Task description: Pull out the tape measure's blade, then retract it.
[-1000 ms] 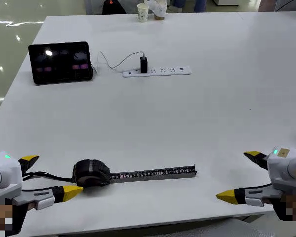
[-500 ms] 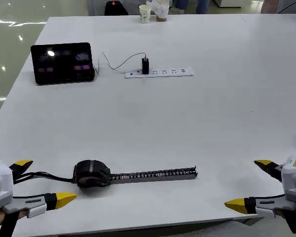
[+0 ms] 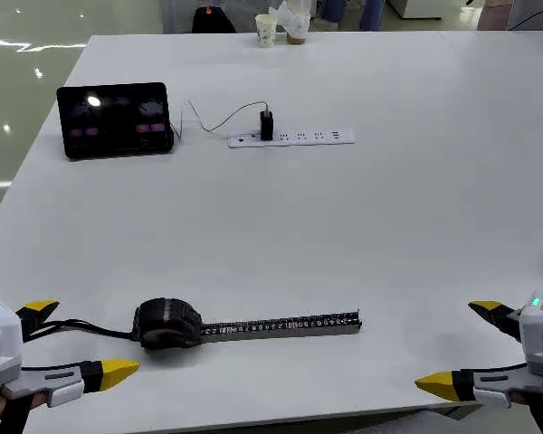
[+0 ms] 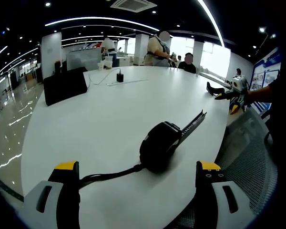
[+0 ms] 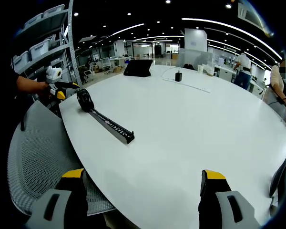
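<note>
The tape measure (image 3: pixel 167 323) was seen lying on the white table (image 3: pixel 362 208), close to its near edge, with the black case resting on its side. Its blade (image 3: pixel 285 325) was drawn out of the case and lay flat on the tabletop, stretched toward the right gripper (image 3: pixel 458 346) but ending well apart from it. The left gripper (image 3: pixel 81 337) was held just beside the case, with its yellow-tipped jaws spread wide and nothing grasped between them. A dark strap (image 3: pixel 81 327) was trailed from the case into the gap between those jaws; whether it was touched by either jaw could not be told. The right gripper was held at the table's near right edge, with its jaws likewise released and clear of every object. In the left gripper view the case was seen straight ahead, between the two jaws. Farther back on the table, a dark tablet (image 3: pixel 116 119) was propped upright, and a white power strip (image 3: pixel 290 137) was laid near it.
</note>
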Tool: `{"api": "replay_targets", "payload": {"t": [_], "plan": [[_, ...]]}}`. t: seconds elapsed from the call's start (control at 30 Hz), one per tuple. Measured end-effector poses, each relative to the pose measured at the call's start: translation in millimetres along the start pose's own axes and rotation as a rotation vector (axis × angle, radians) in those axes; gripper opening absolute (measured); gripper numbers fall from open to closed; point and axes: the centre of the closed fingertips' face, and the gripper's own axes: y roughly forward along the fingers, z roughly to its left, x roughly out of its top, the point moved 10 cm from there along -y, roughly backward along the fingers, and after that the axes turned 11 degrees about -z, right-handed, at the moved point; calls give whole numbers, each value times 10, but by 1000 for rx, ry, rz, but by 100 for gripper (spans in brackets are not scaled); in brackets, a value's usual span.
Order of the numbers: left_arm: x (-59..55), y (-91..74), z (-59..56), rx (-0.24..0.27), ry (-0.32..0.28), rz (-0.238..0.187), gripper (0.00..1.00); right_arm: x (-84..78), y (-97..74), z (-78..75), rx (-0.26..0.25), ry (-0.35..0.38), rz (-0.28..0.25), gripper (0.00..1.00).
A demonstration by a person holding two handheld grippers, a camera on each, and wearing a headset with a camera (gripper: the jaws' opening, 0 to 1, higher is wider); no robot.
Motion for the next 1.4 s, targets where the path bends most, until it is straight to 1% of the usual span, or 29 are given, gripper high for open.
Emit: {"api": "replay_targets", "payload": {"t": [0.03,0.07,0.1,0.2,0.27,0.4,0.47,0.57,0.6,0.7,0.77,0.87,0.9,0.97,1.07,1.1,1.13,1.17,1.2,1.27,1.33,1.4], "plan": [[-3,3,-9,0,4,1,99,5,0,-2,-3,-6,1,99],[-6,6,-17,0,4,2,99,21,7,-18,-21,-20,-15,99],[-5,6,-22,-2,0,3,99,19,6,-17,-14,-18,-15,99],[16,11,-57,-9,-35,-23,99,35,18,-25,-9,-29,-14,99],[28,25,-69,4,-30,-27,99,51,33,-35,-5,-41,-5,99],[53,84,-131,2,-23,-18,99,83,68,-35,29,-66,5,99],[51,123,-171,1,-18,5,99,99,94,-57,37,-80,11,99],[66,163,-233,-2,-16,10,99,116,120,-85,50,-91,21,99],[76,182,-264,4,-15,14,99,136,132,-98,58,-113,16,99],[108,224,-311,19,1,3,99,170,166,-128,60,-131,36,99],[137,261,-339,19,-3,-9,99,204,191,-147,68,-155,36,99],[183,317,-379,19,-20,-26,99,257,225,-156,78,-165,43,99],[191,335,-387,17,-28,-23,99,273,234,-156,81,-170,43,99],[208,380,-408,17,-34,-15,99,310,265,-148,101,-190,27,99],[224,436,-427,27,-30,-7,99,347,323,-113,124,-205,41,99],[232,446,-425,41,-12,-12,99,355,341,-107,135,-215,46,99],[242,461,-413,66,21,-11,99,371,367,-100,147,-235,56,99],[246,471,-414,80,27,-2,99,384,385,-95,153,-246,59,99],[253,485,-420,89,27,2,99,398,402,-91,159,-254,64,99],[276,513,-438,99,17,-5,99,441,443,-94,170,-270,65,99],[301,541,-478,92,-2,-16,99,478,487,-134,178,-284,68,99],[312,576,-516,96,-2,-20,99,503,530,-159,189,-317,79,99]]}}
